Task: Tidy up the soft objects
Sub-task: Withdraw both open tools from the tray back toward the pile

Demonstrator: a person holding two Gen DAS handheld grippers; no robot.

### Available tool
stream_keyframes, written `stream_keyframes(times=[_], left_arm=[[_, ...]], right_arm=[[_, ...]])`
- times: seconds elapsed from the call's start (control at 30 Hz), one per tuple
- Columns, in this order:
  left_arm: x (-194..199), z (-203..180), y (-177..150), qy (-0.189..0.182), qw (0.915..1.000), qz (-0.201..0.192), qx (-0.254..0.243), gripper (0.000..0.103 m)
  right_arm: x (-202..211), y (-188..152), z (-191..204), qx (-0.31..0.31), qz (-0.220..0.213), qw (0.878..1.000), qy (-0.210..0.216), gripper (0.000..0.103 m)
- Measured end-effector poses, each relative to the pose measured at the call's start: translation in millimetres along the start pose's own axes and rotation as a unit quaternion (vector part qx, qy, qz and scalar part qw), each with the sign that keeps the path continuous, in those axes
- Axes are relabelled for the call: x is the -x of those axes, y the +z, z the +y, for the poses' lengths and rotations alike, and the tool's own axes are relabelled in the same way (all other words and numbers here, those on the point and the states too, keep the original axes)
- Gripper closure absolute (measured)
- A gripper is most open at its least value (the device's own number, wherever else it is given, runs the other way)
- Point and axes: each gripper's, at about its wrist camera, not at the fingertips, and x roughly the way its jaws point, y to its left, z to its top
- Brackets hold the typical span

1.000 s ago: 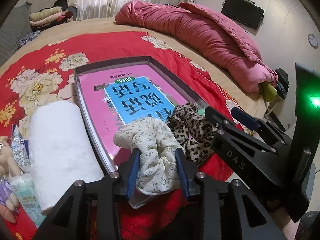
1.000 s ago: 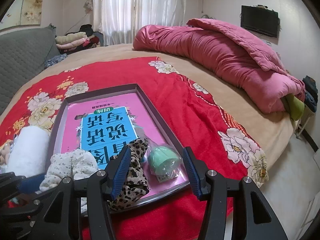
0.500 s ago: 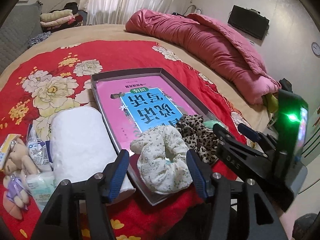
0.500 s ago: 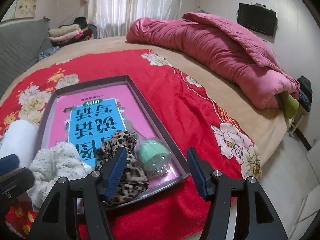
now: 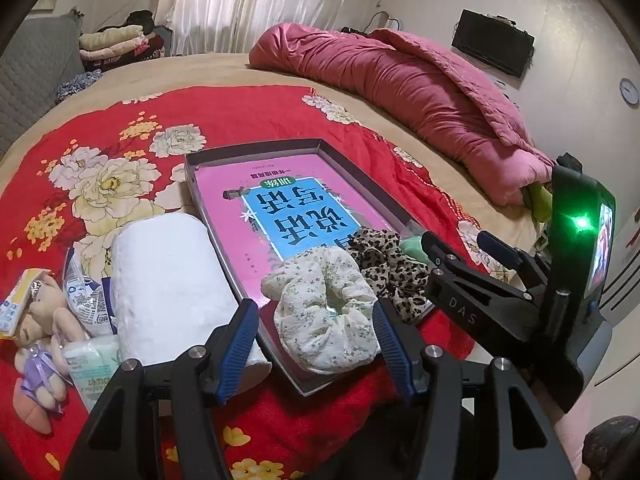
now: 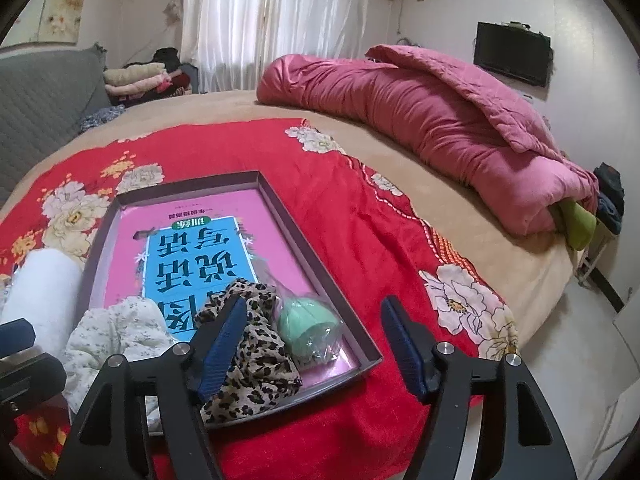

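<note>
Taking the shallow cardboard tray (image 5: 256, 148) as your landmark and moving left to right: well left of it lie a small plush doll (image 5: 36, 344) and crinkly wrapped packets (image 5: 86, 300). Just beside the tray's left wall sits a rolled white towel (image 5: 168, 284), thick and nubbly.

Your left gripper (image 5: 316, 350) stands wide and holds nothing. The floral scrunchie (image 5: 326, 308), a ruffled cream ring, rests between its fingers at the tray's near corner, overhanging the rim. Pull back carelessly and a finger could snag it and drag it out.

Beside it in the tray lie a leopard-print scrunchie (image 6: 248, 344), then a mint-green rounded thing in clear wrap (image 6: 310, 330).

Your right gripper (image 6: 312, 346) is opening and empty, hovering over those two. Its left finger (image 6: 222, 342) may catch the leopard fabric. The glossy pink liner looks slippery.
</note>
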Motion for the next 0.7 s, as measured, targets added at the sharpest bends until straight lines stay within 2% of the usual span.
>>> stream_keyframes(times=[0.2,0.37,0.53,0.7], left_arm=[[6,-3,0,0.004,1.0,-0.006,-0.003,0.044],[13,-3,-1,0.01,0.9999,-0.008,-0.003,0.038],[19,-1,-7,0.017,0.9998,-0.009,0.0,0.037],[25,2,-14,0.021,0.9997,-0.009,0.001,0.037]], right_arm=[[10,1,0,-0.002,-0.017,1.0,0.003,0.032],[17,1,-3,-0.01,-0.028,1.0,0.008,0.029],[26,1,-7,-0.02,-0.04,0.999,0.007,0.028],[35,2,-9,-0.041,-0.044,0.998,0.024,0.027]])
